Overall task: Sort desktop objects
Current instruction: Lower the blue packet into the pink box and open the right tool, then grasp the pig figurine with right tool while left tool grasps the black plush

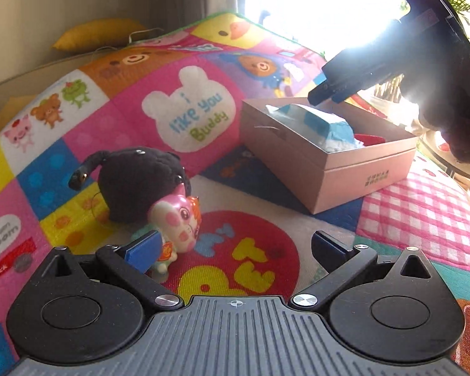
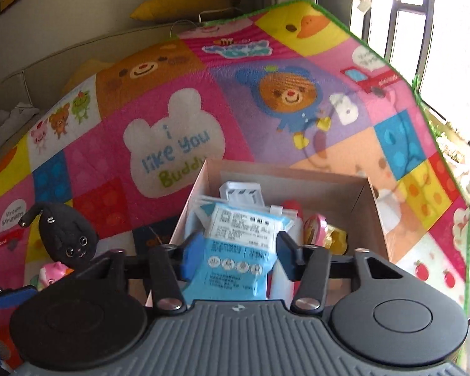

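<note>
Putting things into the pink box [image 2: 373, 206] is the step in hand. The right gripper [image 2: 235, 252] hangs over the box with its tongs on both sides of a blue packet [image 2: 239, 247], but I cannot tell if they squeeze it. The left gripper [image 1: 235, 247] has its tongs wide apart, holding nothing, just beside the pink cat toy [image 1: 181, 219] and black plush [image 1: 138, 181] on the mat [image 1: 116, 119]. Next, I think the left one should close on the cat toy.

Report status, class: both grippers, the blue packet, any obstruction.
Left hand-held gripper open, empty. Right hand-held gripper astride blue packet over pink box. Cat figurine, black plush still on mat.
</note>
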Demonstrator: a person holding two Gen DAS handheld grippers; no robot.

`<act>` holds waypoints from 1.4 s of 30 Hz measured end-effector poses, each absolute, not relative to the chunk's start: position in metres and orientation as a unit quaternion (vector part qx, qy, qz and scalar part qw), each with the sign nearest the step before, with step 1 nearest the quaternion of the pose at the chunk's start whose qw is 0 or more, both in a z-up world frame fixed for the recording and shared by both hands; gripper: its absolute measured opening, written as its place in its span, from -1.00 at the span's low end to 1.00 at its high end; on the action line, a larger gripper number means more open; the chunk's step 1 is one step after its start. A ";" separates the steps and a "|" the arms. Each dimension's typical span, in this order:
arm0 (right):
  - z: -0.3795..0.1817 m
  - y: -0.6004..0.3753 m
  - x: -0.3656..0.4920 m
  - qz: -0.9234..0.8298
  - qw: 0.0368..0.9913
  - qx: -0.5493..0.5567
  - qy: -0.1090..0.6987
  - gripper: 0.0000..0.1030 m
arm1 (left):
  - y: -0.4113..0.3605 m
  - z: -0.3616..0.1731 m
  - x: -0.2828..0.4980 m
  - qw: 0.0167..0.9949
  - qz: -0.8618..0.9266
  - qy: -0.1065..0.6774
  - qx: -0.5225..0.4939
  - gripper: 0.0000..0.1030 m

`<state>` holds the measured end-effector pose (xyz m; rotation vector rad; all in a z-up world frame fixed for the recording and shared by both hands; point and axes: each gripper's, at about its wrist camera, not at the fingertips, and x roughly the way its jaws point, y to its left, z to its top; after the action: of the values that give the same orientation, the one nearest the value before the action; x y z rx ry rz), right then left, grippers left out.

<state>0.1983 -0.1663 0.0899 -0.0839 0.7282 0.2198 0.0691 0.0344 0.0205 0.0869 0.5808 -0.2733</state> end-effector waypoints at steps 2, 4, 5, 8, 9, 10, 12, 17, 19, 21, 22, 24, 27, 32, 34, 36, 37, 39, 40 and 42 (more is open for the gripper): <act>0.092 -0.164 0.207 0.109 0.928 -0.026 0.356 -0.41 | 0.036 0.021 0.068 0.948 -0.135 0.285 0.040 1.00; 0.084 -0.160 0.221 0.111 0.914 -0.012 0.389 -0.43 | 0.038 0.022 0.064 0.949 -0.134 0.281 0.041 1.00; 0.078 -0.158 0.226 0.106 0.907 -0.013 0.406 -0.43 | 0.040 0.023 0.062 0.950 -0.132 0.280 0.043 1.00; 0.081 -0.143 0.222 0.087 0.915 -0.043 0.393 -0.43 | 0.051 0.024 0.057 0.952 -0.113 0.279 0.052 1.00; 0.086 -0.139 0.215 0.097 0.920 -0.046 0.376 -0.43 | 0.056 0.024 0.057 0.952 -0.105 0.281 0.054 1.00; 0.092 -0.132 0.206 0.114 0.925 -0.054 0.357 -0.43 | 0.062 0.025 0.057 0.953 -0.094 0.283 0.055 1.00; 0.101 -0.117 0.186 0.163 0.929 -0.061 0.326 -0.38 | 0.075 0.026 0.057 0.953 -0.070 0.288 0.057 1.00; 0.074 -0.073 0.163 0.289 0.888 -0.042 0.355 -0.06 | 0.105 0.028 0.054 0.951 -0.023 0.304 0.050 1.00; 0.057 -0.056 0.158 0.312 0.875 -0.035 0.368 0.38 | 0.110 0.027 0.051 0.949 -0.023 0.310 0.053 1.00; 0.042 -0.041 0.154 0.325 0.868 -0.026 0.375 0.54 | 0.109 0.023 0.047 0.945 -0.029 0.318 0.062 1.00; 0.036 -0.034 0.154 0.329 0.864 -0.029 0.379 0.55 | 0.107 0.021 0.046 0.944 -0.032 0.322 0.067 1.00; 0.025 -0.023 0.152 0.327 0.863 -0.040 0.383 0.54 | 0.103 0.016 0.044 0.941 -0.039 0.328 0.077 1.00; 0.025 -0.022 0.144 0.328 0.866 -0.048 0.374 0.34 | 0.095 0.014 0.040 0.938 -0.050 0.332 0.082 1.00; 0.050 -0.059 0.116 0.324 0.866 -0.065 0.374 0.17 | 0.082 0.016 0.040 0.941 -0.068 0.320 0.085 1.00; 0.056 -0.086 0.102 0.309 0.871 -0.070 0.376 0.16 | 0.077 0.018 0.047 0.945 -0.065 0.310 0.084 1.00; 0.058 -0.120 0.086 0.281 0.877 -0.062 0.385 0.16 | 0.073 0.021 0.059 0.948 -0.058 0.304 0.079 1.00; 0.057 -0.137 0.079 0.266 0.879 -0.057 0.392 0.16 | 0.072 0.023 0.066 0.950 -0.054 0.299 0.077 1.00; 0.054 -0.168 0.065 0.225 0.888 -0.058 0.398 0.16 | 0.069 0.026 0.081 0.954 -0.038 0.287 0.081 1.00; 0.053 -0.180 0.058 0.207 0.892 -0.064 0.398 0.16 | 0.068 0.028 0.089 0.955 -0.028 0.282 0.085 1.00; 0.047 -0.200 0.044 0.175 0.898 -0.075 0.397 0.16 | 0.065 0.030 0.106 0.957 -0.009 0.277 0.088 1.00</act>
<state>0.0443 -0.2005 0.0475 -0.1551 0.8228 0.3627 0.1058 0.0650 0.0305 0.1786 0.5630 -0.0184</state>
